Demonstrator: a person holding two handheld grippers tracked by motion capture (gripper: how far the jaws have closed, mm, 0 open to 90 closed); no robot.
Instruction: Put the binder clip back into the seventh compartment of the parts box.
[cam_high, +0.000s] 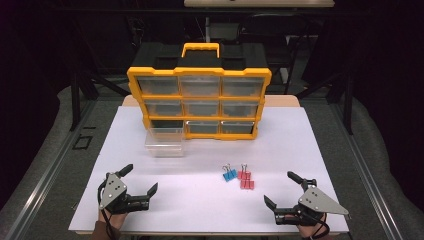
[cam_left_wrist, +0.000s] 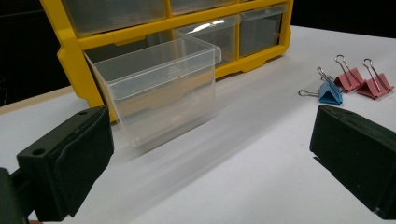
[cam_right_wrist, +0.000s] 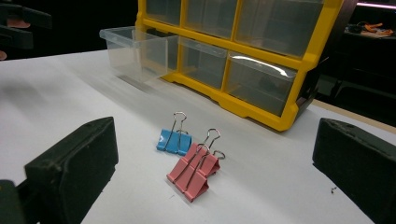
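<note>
On the white sheet in front of the organizer, a blue clip and two red clips lie together, right of centre and nearer the right gripper than the left gripper. The right gripper view shows them closest: the blue clip sits just beside the red pair, which overlap one another, all between the two wide-spread jaws but well ahead of them, untouched. In the left gripper view the clips sit far off at the upper right, the blue one nearest and the red ones beyond it, above the right-hand jaw. That view is taken up instead by a clear drawer standing on the sheet just before the yellow frame, ahead of the gap between the jaws, not gripped. The high view alone shows the drawer out of the bottom-left slot, and both grippers resting near the sheet's front edge, each held by a hand, each spread wide with nothing in its jaws. The organizer's handle shows there too.
</note>
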